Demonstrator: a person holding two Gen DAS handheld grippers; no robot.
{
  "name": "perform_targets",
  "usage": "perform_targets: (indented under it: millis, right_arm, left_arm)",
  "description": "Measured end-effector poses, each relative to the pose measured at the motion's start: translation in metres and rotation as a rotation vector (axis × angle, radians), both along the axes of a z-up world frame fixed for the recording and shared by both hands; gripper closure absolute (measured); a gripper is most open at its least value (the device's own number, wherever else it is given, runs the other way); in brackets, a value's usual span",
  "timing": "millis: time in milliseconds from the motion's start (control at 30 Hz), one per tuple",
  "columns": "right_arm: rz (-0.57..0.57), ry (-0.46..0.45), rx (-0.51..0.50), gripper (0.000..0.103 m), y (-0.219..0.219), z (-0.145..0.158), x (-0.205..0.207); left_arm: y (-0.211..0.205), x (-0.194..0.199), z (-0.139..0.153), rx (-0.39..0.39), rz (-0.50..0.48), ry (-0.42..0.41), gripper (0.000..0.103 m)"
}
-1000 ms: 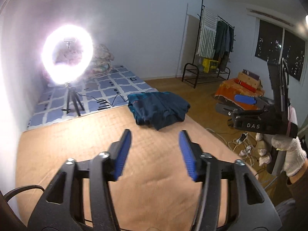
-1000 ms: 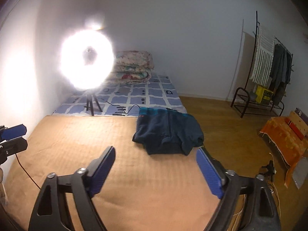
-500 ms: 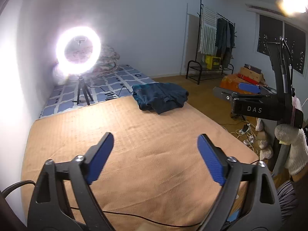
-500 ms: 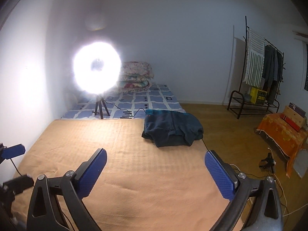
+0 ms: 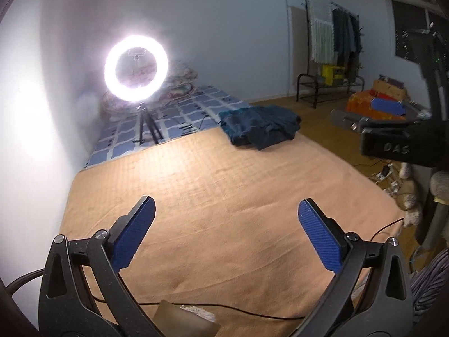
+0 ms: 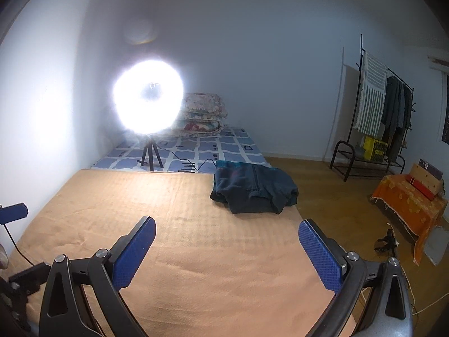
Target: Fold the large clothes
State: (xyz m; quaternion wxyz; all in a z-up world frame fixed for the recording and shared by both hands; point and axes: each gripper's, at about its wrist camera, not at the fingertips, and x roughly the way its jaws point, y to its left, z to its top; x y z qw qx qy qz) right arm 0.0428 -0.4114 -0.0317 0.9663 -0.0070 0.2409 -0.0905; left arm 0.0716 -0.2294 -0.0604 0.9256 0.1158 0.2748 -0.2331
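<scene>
The left gripper (image 5: 226, 233), jaws opening and empty, and the right gripper (image 6: 226, 248), spread wide and empty, are being held over the blanket (image 6: 196, 238). The folded garment (image 6: 254, 186) is lying at its far edge.

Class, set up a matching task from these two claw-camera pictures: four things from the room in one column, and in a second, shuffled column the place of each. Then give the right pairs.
Things:
1. dark blue garment
2. ring light
3. floral bedding
4. yellow crate

Places:
A. on a tripod standing on the blue checked mattress
B. on the low shelf of the clothes rack
C. at the far corner of the tan blanket
D. stacked against the far wall, behind the light

Pairs: 1-C, 2-A, 3-D, 4-B
</scene>
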Motion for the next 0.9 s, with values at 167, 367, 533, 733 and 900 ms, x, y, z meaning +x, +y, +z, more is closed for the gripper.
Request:
perform_targets:
  millis: [167, 367, 533, 733, 900]
  right_arm:
    - [-0.01, -0.01, -0.013, 0.0, -0.001, -0.002, -0.003]
    - [-0.027, 0.003, 0.036, 0.0, -0.008, -0.008, -0.001]
    - [-0.028, 0.021, 0.039, 0.0, -0.009, -0.012, 0.001]
    - [-0.025, 0.041, 0.042, 0.0, -0.007, -0.018, 0.003]
    - [-0.027, 0.048, 0.043, 0.0, -0.007, -0.02, 0.005]
  left_arm:
    - [0.0, -0.003, -0.003, -0.003, 0.006, 0.004, 0.0]
    - [0.0, -0.004, -0.004, 0.006, 0.018, 0.0, 0.0]
    - [0.0, -0.002, -0.004, 0.008, 0.019, 0.002, 0.0]
    - [0.003, -0.002, -0.003, 0.0, 0.028, 0.006, 0.0]
    - [0.005, 0.0, -0.002, -0.001, 0.028, -0.001, 0.0]
